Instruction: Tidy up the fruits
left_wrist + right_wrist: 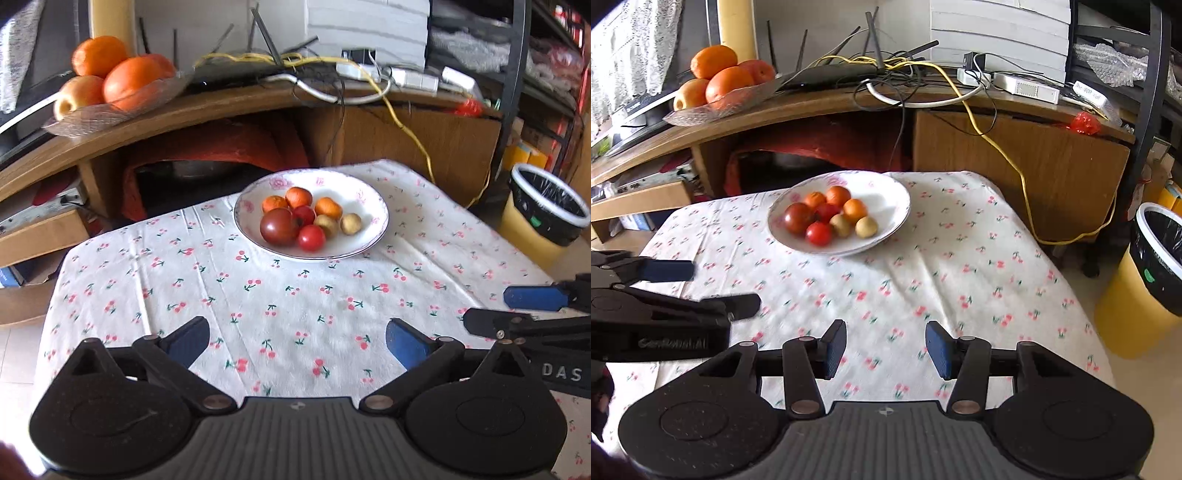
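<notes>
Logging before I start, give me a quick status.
Left tongs open, empty. Right tongs open, empty. Fruits all in the white plate ahead. Nothing in the way.

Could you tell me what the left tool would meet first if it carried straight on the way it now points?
Probably the white plate of fruit: it lies straight ahead of the open left tool, with only bare cherry-print tablecloth between. If the tool travels above the rim, the red tomato nearest it might come first; height is unclear.

Both black grippers, left gripper [297,341] and right gripper [885,350], carry blue-padded jaws.
</notes>
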